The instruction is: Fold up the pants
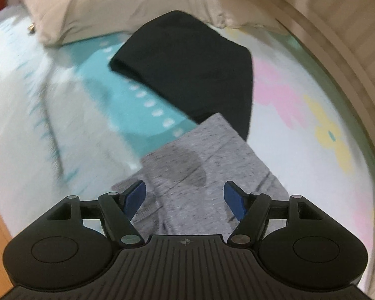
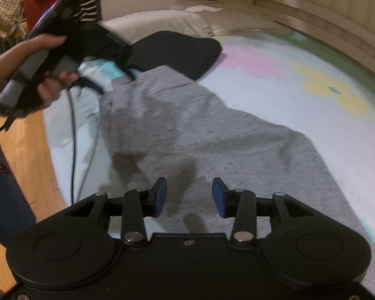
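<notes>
Grey pants (image 2: 200, 130) lie spread along the bed, one end reaching a folded black garment (image 2: 177, 50). My right gripper (image 2: 190, 195) hovers open over the near part of the pants, with nothing between its blue pads. In the left wrist view, my left gripper (image 1: 184, 195) is also open above the far end of the grey pants (image 1: 187, 165), just short of the black garment (image 1: 187, 67). The pads do not press on the cloth. A person's hand (image 2: 49, 85) holds the left gripper's handle at the bed's left side.
The bed sheet (image 2: 300, 75) is pale with pink, yellow and teal patterns. A beige pillow (image 1: 112, 5) lies behind the black garment. A dark cable (image 2: 73, 137) runs over the bed's left edge, with wooden floor (image 2: 19, 155) beyond. A wood-panelled wall (image 2: 325, 5) borders the right side.
</notes>
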{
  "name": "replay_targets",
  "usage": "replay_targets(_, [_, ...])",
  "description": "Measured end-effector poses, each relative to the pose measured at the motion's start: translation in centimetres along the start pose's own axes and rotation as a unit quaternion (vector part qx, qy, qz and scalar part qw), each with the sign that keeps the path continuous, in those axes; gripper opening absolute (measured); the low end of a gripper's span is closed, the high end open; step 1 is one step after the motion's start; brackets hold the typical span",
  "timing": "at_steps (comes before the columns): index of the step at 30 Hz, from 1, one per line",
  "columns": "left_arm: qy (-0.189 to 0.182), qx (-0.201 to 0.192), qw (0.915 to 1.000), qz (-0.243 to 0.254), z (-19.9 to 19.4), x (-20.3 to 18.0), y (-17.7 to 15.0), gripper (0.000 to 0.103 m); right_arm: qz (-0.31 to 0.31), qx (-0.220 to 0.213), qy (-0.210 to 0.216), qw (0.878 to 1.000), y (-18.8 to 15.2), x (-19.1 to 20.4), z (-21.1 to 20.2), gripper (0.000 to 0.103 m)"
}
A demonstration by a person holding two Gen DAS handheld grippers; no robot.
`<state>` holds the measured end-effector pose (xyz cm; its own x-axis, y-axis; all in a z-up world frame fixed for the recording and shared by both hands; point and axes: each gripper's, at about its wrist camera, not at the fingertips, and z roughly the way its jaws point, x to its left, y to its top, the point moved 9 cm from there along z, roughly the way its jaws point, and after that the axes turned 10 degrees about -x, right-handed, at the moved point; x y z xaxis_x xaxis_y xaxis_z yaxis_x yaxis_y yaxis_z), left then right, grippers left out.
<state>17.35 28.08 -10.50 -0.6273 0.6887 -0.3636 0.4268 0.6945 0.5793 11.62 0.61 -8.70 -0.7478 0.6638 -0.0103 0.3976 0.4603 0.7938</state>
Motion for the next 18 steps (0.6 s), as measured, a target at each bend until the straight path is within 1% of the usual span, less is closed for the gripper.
replay_targets(3, [0.005, 0.009, 0.9997, 0.021, 1.1, -0.5, -0.3, 0.067, -0.018, -0.005, 0.004, 1.0, -0.1, 1.1, 0.3, 0.051])
replay_targets(5, [0.008, 0.017, 0.9996, 0.022, 1.8, -0.4, -0.5, 0.067, -0.027, -0.002, 0.01, 1.0, -0.3, 1.8, 0.6, 0.055])
replay_targets(9, [0.019, 0.015, 0.9996, 0.018, 2.8, -0.2, -0.6, 0.066, -0.05, -0.002, 0.007, 0.999, -0.7, 2.5, 1.0, 0.055])
replay_targets(10, [0.021, 0.011, 0.9995, 0.02, 2.9, -0.3, -0.6, 0.059, -0.056, -0.002, 0.001, 0.998, -0.8, 2.6, 1.2, 0.055])
replay_targets(11, [0.027, 0.008, 0.9993, 0.024, 3.0, -0.3, -0.7, 0.048, -0.061, -0.003, -0.002, 0.998, -0.9, 2.7, 1.3, 0.055])
replay_targets(12, [0.034, 0.005, 0.9989, 0.03, 3.0, -0.3, -0.7, 0.042, -0.065, -0.005, -0.005, 0.998, -0.9, 2.7, 1.4, 0.054])
replay_targets(14, [0.044, -0.007, 0.9982, 0.041, 2.8, -0.4, -0.5, 0.027, -0.071, -0.004, -0.01, 0.997, -1.0, 2.7, 1.6, 0.052])
replay_targets(16, [0.042, -0.019, 0.9977, 0.049, 2.4, -0.7, -0.3, 0.018, -0.075, -0.004, -0.013, 0.997, -1.0, 2.6, 1.7, 0.046])
replay_targets(17, [0.042, -0.025, 0.9974, 0.054, 2.2, -0.9, -0.2, 0.015, -0.076, -0.003, -0.014, 0.997, -1.1, 2.6, 1.7, 0.038])
replay_targets(18, [0.043, -0.029, 0.9969, 0.059, 2.0, -1.2, -0.1, 0.015, -0.076, -0.001, -0.015, 0.997, -1.1, 2.5, 1.8, 0.035])
